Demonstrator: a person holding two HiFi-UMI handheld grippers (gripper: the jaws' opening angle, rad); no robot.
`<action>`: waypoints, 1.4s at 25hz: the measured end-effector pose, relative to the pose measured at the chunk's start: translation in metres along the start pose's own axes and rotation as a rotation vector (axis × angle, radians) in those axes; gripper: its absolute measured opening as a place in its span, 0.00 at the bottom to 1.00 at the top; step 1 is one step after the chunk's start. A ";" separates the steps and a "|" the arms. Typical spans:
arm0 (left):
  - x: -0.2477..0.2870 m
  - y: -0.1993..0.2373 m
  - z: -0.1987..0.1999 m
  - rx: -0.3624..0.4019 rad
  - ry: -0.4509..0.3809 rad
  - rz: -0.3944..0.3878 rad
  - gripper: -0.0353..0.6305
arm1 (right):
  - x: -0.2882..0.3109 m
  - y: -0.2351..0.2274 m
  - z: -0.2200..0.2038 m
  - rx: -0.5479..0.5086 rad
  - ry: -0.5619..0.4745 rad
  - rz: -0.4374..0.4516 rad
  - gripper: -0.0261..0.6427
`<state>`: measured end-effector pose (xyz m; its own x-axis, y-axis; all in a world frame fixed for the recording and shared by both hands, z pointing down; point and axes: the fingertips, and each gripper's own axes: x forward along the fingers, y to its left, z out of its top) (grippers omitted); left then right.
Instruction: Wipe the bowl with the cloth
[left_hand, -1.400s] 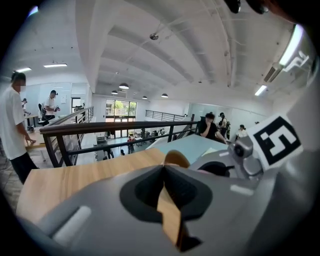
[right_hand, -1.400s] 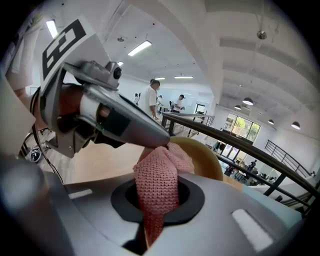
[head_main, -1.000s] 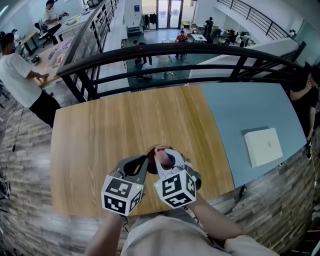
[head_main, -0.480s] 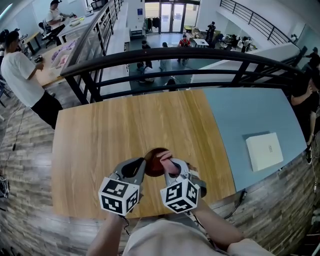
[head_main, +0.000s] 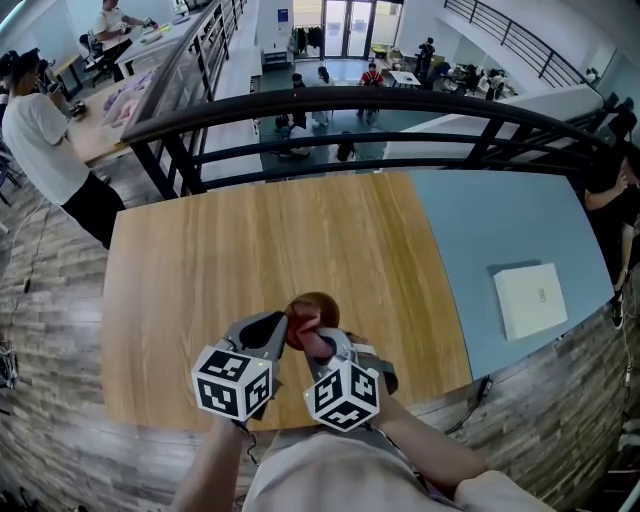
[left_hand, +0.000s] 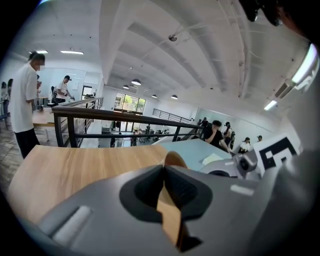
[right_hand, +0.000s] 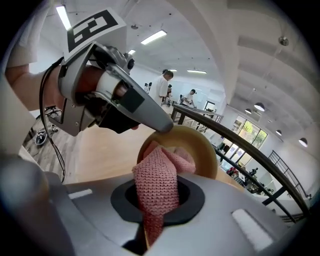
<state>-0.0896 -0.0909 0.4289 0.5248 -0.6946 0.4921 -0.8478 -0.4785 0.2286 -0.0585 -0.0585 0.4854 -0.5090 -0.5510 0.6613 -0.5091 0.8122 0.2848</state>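
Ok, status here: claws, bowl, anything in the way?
Left claw shut on bowl rim. Right claw shut on cloth, cloth inside bowl. Nothing in the way.

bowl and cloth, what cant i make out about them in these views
- Head view: the left gripper and right gripper cover the bowl except its far rim; the cloth is just a small pink patch.
- Left gripper view: only a strip of bowl rim shows between the shut jaws; the gripper's body hides the rest.
- Right gripper view: the cloth covers most of the bowl's inside.
- No view shows whether the bowl touches the table.
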 end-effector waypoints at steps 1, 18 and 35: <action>0.001 -0.002 -0.003 0.001 0.005 -0.003 0.06 | 0.001 0.004 0.003 -0.004 -0.007 0.014 0.06; 0.011 -0.013 -0.014 0.150 0.068 -0.030 0.06 | -0.008 -0.059 0.024 0.114 -0.107 -0.164 0.06; 0.020 -0.030 -0.013 0.547 0.183 0.034 0.06 | -0.075 -0.105 0.074 0.231 -0.353 -0.163 0.06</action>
<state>-0.0549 -0.0836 0.4432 0.4346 -0.6340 0.6396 -0.6754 -0.6993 -0.2342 -0.0185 -0.1165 0.3549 -0.5944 -0.7324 0.3320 -0.7234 0.6674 0.1771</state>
